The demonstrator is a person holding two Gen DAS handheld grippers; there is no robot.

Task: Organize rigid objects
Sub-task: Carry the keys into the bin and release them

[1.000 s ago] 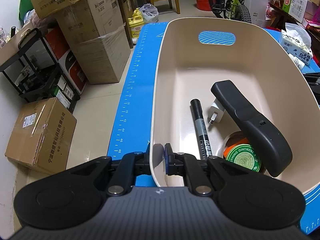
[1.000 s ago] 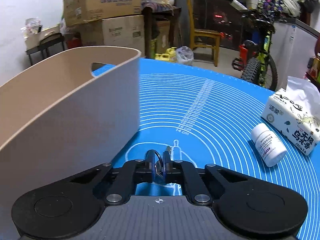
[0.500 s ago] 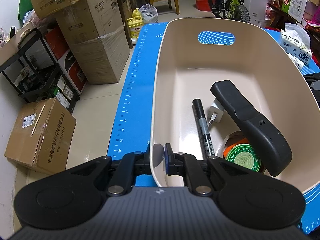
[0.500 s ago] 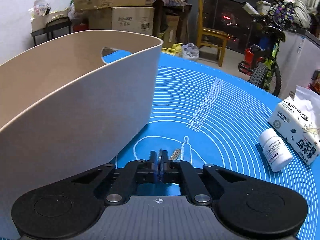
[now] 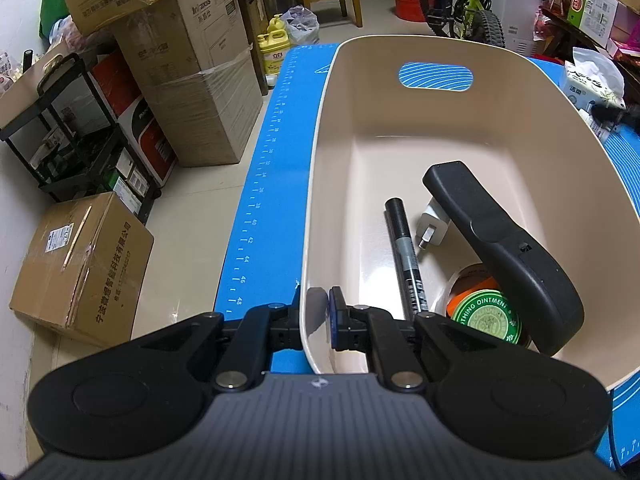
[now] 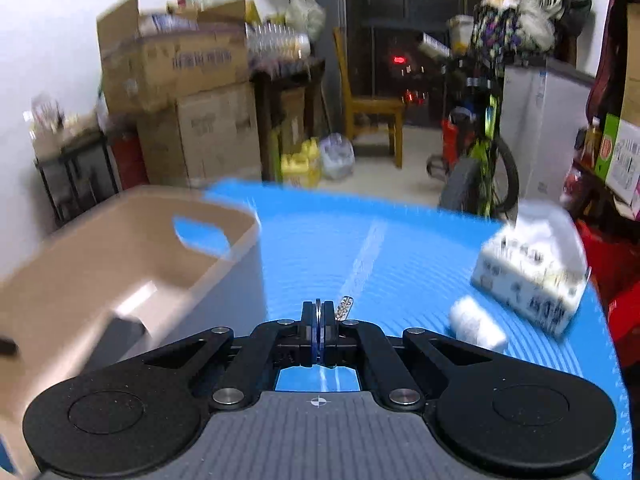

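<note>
My left gripper (image 5: 316, 320) is shut on the near rim of the beige bin (image 5: 320, 152), one finger inside and one outside. The bin holds a black marker (image 5: 406, 256), a white plug (image 5: 434, 222), a black handle-shaped object (image 5: 508, 248) and a green ointment tin (image 5: 486, 316). My right gripper (image 6: 319, 334) is shut on a thin metal ring with a key (image 6: 345, 307) hanging from it, lifted above the blue mat (image 6: 360, 248), to the right of the bin (image 6: 132, 248). The right wrist view is blurred.
A white pill bottle (image 6: 476, 322) and a tissue pack (image 6: 532, 272) lie on the mat at the right. Cardboard boxes (image 5: 192, 80), a black shelf rack (image 5: 72, 136), a chair and a bicycle stand on the floor beyond the table's edge.
My right gripper has closed on the key ring and risen from the mat, so the bin's inside now shows. The left gripper keeps its hold on the bin rim.
</note>
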